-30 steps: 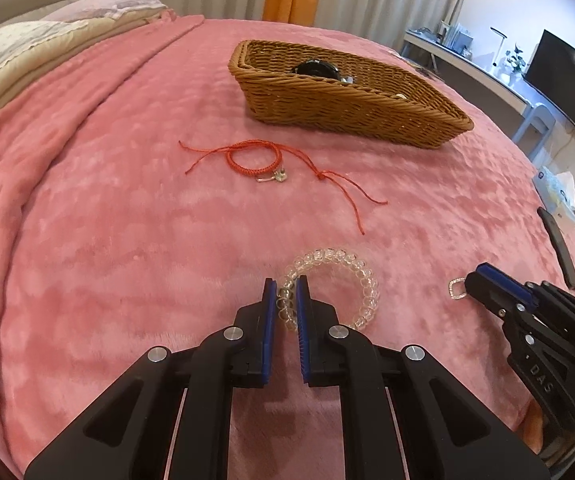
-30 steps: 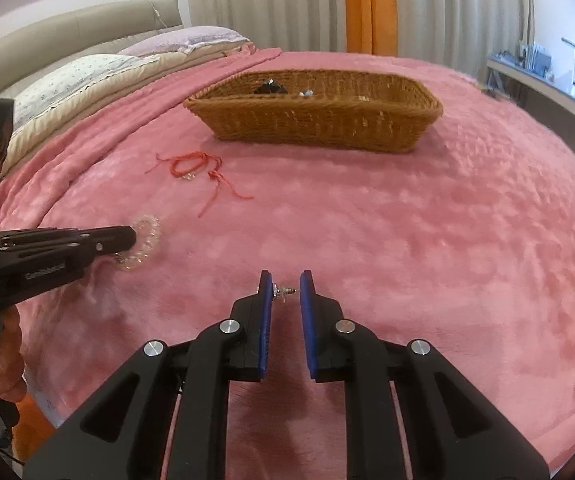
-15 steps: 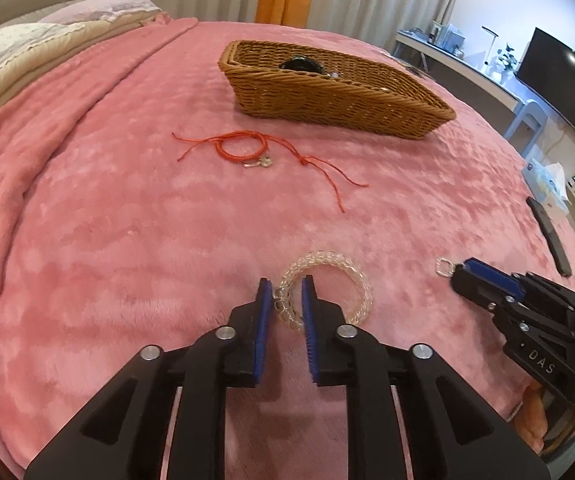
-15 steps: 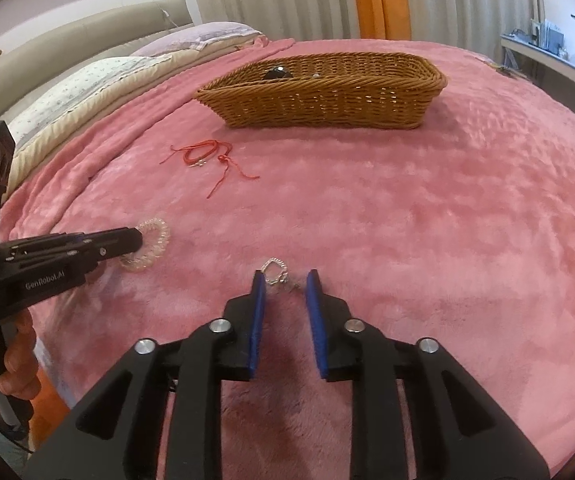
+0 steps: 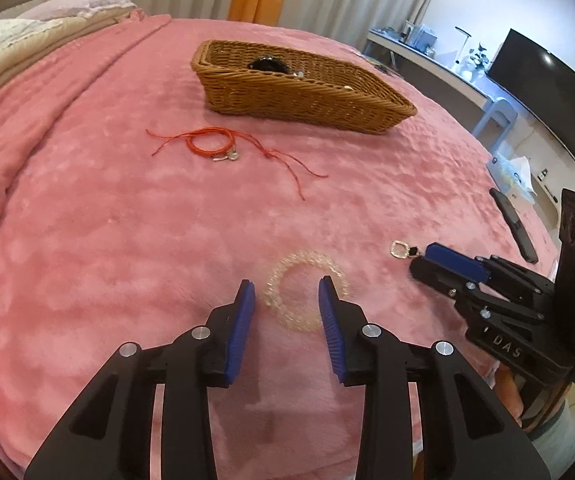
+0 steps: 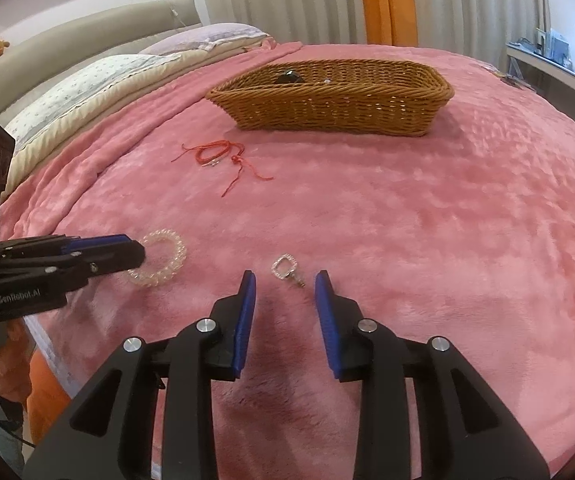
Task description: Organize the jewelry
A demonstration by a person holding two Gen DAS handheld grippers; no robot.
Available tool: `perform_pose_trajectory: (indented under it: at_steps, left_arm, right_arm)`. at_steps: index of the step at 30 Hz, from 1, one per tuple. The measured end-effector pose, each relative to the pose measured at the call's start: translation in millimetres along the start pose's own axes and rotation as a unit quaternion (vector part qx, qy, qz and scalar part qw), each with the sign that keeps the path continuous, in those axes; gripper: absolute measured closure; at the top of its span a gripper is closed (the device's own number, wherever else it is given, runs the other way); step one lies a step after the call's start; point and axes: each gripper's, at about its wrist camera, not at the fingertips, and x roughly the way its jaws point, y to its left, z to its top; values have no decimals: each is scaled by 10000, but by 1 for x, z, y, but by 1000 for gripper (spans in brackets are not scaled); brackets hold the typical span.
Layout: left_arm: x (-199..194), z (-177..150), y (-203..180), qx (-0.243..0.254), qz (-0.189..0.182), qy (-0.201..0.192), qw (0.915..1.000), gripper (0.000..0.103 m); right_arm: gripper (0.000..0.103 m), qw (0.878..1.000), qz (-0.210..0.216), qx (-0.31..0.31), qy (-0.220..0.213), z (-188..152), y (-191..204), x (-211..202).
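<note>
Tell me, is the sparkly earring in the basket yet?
No, out. The earring lies on the pink blanket, before the open right gripper, far from the basket.

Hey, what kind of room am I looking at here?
Most likely a bedroom: a bed with a pink blanket, pillows against a padded headboard, and closed curtains behind it.

My left fingers [image 6: 127, 254] cover the near side of the clear bead bracelet [image 6: 165, 258] in the right wrist view. The basket [image 5: 295, 92] wall hides most of what lies inside: I make out a dark round thing [image 5: 269, 65] and some small pale bits, too small to name. The earring [image 5: 401, 249] shows a dark part I cannot identify. A black object [image 5: 513, 224] on the bed's right side stays unclear.
</note>
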Motion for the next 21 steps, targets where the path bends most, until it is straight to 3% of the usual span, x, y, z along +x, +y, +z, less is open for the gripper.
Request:
perform_pose_trajectory:
  at_steps: [8,12,21]
  left_arm:
    - [10,6,-5,162,131,12,9998,70]
    - [9,20,3,215,219,-82,9995,70]
    - [45,95,65,-617,627,-397,9953,70]
  right_arm:
    - [75,9993,-341,-163,20,5,8,12]
    - [75,9994,-312,-143,11,4,6,13]
    - [75,9992,-361,-165,-17,4,7,16]
